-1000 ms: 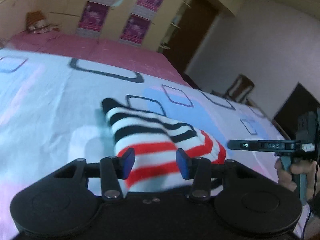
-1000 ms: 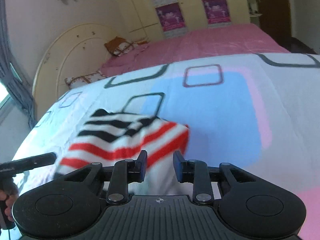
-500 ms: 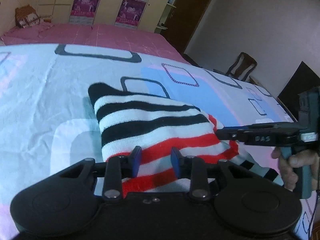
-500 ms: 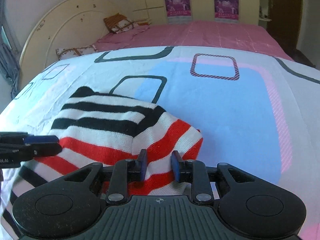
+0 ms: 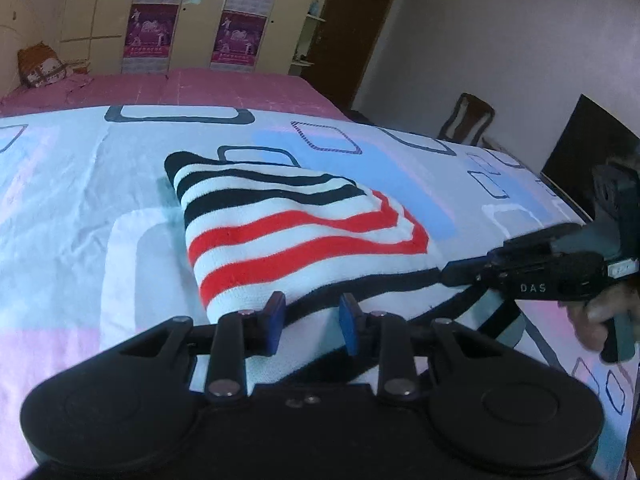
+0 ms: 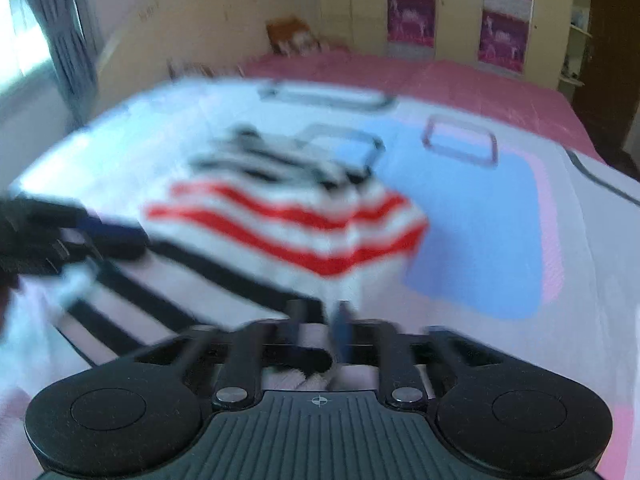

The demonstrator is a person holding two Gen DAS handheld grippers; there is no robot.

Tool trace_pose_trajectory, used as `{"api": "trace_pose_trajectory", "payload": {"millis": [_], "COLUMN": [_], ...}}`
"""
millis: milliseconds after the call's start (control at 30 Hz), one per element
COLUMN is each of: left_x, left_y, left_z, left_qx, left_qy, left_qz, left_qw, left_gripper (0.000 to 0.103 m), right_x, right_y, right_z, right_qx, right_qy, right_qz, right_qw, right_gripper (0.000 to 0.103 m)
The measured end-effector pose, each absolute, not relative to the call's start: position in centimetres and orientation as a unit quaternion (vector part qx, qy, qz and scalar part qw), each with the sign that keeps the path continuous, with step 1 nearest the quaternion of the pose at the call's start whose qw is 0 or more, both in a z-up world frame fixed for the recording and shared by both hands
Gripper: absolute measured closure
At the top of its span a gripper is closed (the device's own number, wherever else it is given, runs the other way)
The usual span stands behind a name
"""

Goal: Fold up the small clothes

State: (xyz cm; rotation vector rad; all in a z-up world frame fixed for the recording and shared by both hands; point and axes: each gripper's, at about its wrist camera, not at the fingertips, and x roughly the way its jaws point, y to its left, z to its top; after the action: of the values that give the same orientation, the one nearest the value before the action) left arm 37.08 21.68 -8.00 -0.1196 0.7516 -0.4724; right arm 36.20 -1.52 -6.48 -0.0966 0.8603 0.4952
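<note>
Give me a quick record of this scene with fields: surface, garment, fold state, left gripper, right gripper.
surface: bed sheet printed with squares
garment: striped sweater, black, white and red
fold state: partly folded, upper layer lying over the lower part
left gripper: jaws apart at the sweater's near edge, not pinching
right gripper: jaws closing on the sweater's near edge; view blurred

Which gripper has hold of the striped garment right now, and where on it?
The right gripper is closing on the striped garment's near edge. The left gripper stands open over the same edge, gripping nothing.
</note>
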Motion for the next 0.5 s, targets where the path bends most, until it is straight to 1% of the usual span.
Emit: {"api": "trace_pose_trajectory", "payload": {"millis": [67,200,233,267,400,500], "left_x": [36.8,36.6,36.6,36.3,34.6,33.2], "left_y": [21.2,21.6,21.6,21.7,21.6,20.8], "left_z": [-8.0,-8.1,-7.8,-7.3,-5.9,-6.3], "left_qx": [-0.035,-0.032,-0.036,-0.039,-0.041,-0.033], "left_qy": [0.359,0.36,0.362,0.36,0.345,0.359], "left_qz": [-0.227,-0.225,-0.224,-0.223,-0.238,-0.239], "left_qw": [0.905,0.905,0.904,0.905,0.907,0.902], "left_gripper": [0.073,0.073,0.073,0.076,0.077,0.077], "right_x": [36.4,35.5,35.4,35.4,34.0,32.7], "right_y": [-2.0,-2.0,-2.2,-2.5,-3.7,-3.1], "right_z": [-6.6,-6.2,-6.1,-5.7,-3.1,-3.0], "right_qx": [-0.019,-0.025,-0.022,-0.018,0.009,0.003], "right_qy": [0.417,0.42,0.428,0.431,0.403,0.41], "right_qz": [0.235,0.237,0.242,0.241,0.24,0.262], "right_qw": [0.878,0.876,0.871,0.869,0.883,0.874], "right_gripper": [0.096,0.097,0.097,0.097,0.097,0.097]}}
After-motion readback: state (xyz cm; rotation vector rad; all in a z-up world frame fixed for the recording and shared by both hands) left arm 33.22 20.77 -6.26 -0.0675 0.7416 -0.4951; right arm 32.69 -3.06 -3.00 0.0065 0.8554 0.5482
